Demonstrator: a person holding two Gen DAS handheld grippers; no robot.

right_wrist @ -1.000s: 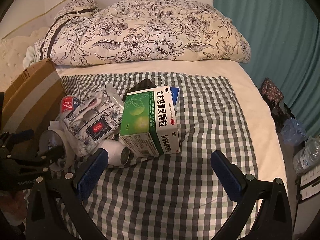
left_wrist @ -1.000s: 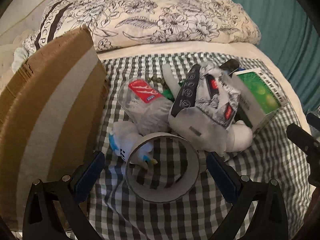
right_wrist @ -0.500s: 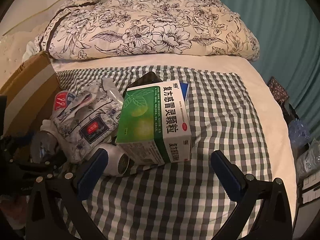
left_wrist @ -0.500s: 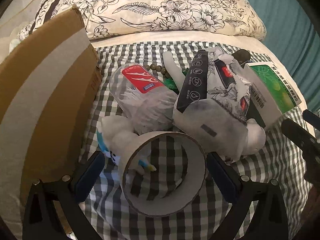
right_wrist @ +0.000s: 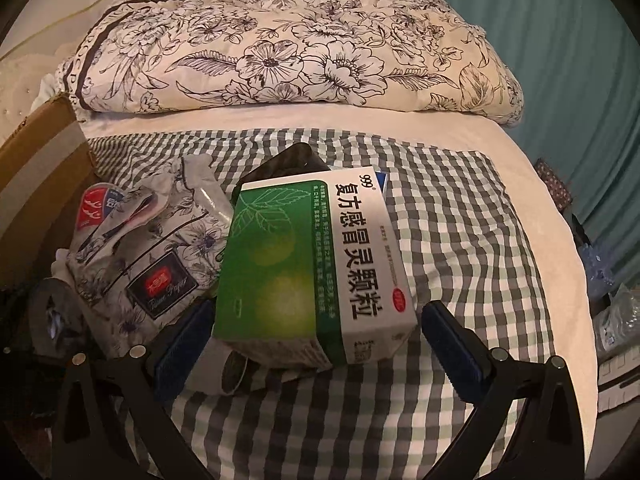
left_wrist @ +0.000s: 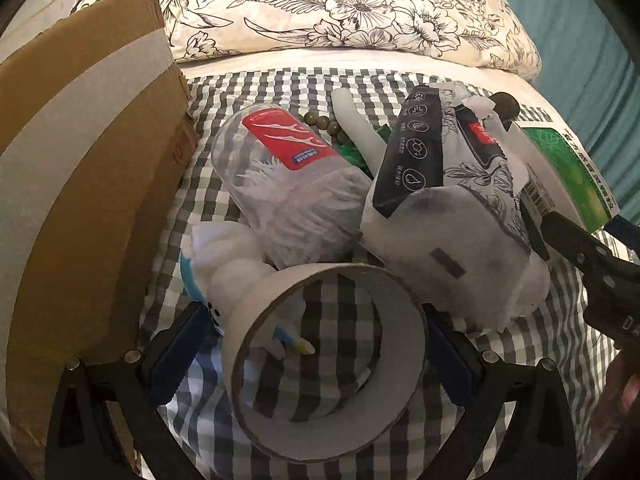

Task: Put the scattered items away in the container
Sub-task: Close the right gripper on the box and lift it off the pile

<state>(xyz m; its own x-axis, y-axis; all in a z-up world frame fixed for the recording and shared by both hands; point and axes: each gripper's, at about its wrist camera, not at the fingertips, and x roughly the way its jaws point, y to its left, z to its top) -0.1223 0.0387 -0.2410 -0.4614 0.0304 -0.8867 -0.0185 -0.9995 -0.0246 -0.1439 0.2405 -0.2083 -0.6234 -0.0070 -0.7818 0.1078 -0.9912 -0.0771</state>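
A cardboard tape ring [left_wrist: 256,364] stands on the checked cloth between the fingers of my left gripper [left_wrist: 314,356], which is open; both pads sit just outside its rim. My right gripper [right_wrist: 318,344] is open too, with the green and white medicine box [right_wrist: 312,264] lying between its blue pads. The brown cardboard box [left_wrist: 80,200] with a pale tape stripe stands at the left. In the pile lie a clear bottle with a red label [left_wrist: 292,184], a floral tissue pack [left_wrist: 452,208] and a white plush toy [left_wrist: 224,256].
A floral duvet [right_wrist: 288,48] lies across the back of the bed. Brown beads [left_wrist: 320,122] and a white tube [left_wrist: 356,128] sit behind the pile. A dark flat object [right_wrist: 288,164] pokes out behind the medicine box. The bed edge and a teal curtain [right_wrist: 560,60] are at the right.
Both grippers have moved forward and down. The tape ring now stands between the left fingers and the medicine box between the right ones. Neither gripper's finger gap has changed.
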